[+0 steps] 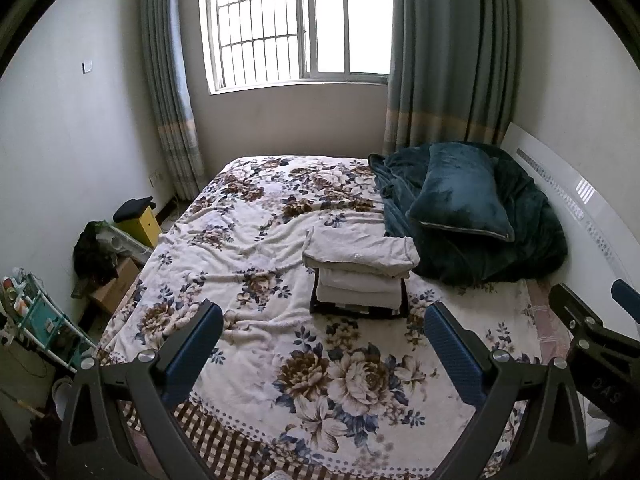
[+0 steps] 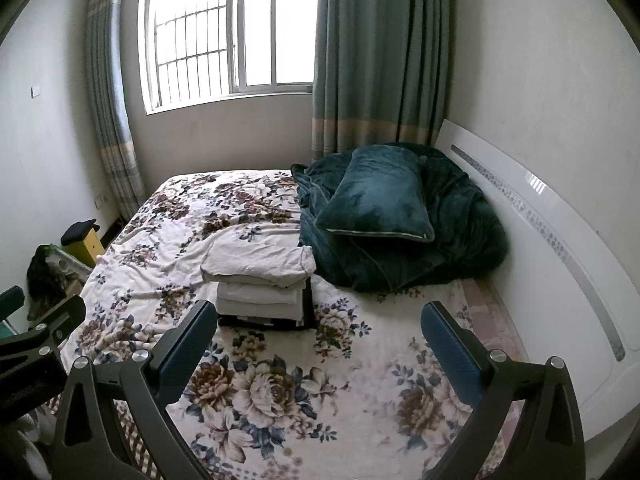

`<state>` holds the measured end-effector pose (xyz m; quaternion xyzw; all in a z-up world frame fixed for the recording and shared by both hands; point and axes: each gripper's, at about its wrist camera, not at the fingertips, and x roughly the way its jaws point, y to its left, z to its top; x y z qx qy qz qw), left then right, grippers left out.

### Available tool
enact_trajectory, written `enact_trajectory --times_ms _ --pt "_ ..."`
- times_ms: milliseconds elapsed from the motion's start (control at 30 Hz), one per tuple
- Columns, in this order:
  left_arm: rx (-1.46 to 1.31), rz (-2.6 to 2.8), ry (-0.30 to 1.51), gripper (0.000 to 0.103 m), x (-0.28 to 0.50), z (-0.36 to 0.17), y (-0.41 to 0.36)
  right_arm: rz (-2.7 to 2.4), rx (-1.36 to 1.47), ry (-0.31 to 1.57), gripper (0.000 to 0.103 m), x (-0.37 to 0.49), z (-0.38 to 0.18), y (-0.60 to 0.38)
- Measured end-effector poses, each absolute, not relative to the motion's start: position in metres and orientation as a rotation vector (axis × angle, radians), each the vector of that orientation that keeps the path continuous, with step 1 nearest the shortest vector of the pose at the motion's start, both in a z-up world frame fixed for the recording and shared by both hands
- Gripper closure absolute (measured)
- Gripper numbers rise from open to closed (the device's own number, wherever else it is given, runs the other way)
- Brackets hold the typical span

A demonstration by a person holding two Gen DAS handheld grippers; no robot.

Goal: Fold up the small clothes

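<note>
Left gripper [image 1: 324,332] held above the near part of the floral bedspread [image 1: 248,240], jaws wide apart, nothing between the blue pads [image 1: 192,352]
Right gripper [image 2: 320,332] likewise above the bedspread [image 2: 280,392], jaws spread wide, empty; part of it seen also at the right edge of the left wrist view
Stack of folded pale clothes [image 1: 360,272] sat mid-bed, ahead of both grippers and well apart from them; top piece [image 1: 360,250] cream, wider than the pieces under it and overhanging the stack's sides
Same stack [image 2: 260,280] seen from the right wrist just past the left finger [image 2: 188,344], resting on something dark and flat [image 2: 266,322]; could not tell what that was
Dark teal blanket [image 1: 480,240] heaped just beside the stack, toward the white headboard [image 1: 580,200], with a matching pillow [image 1: 460,196] lying tilted on top
Barred window [image 1: 296,20] behind the bed, grey-green curtains [image 1: 448,60] drawn back on both sides
Cardboard box [image 1: 116,288], yellow stool [image 1: 144,220] and teal rack [image 1: 40,320] crowded on the floor off the bed's left side
</note>
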<state>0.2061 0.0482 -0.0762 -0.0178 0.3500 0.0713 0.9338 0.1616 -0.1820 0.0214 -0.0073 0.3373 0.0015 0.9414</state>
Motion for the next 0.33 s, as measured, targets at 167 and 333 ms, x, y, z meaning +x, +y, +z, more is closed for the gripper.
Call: enact_trajectory --times_ms 167,333 --pt "-0.040 0.146 0.724 0.000 0.2049 -0.0729 0.0479 0.004 -0.018 0.690 0.000 0.1610 0.0204 -0.1818" --pt "-0.043 0.153 0.717 0.000 0.2057 -0.0689 0.0474 0.002 -0.016 0.688 0.000 0.1596 0.0198 -0.1820"
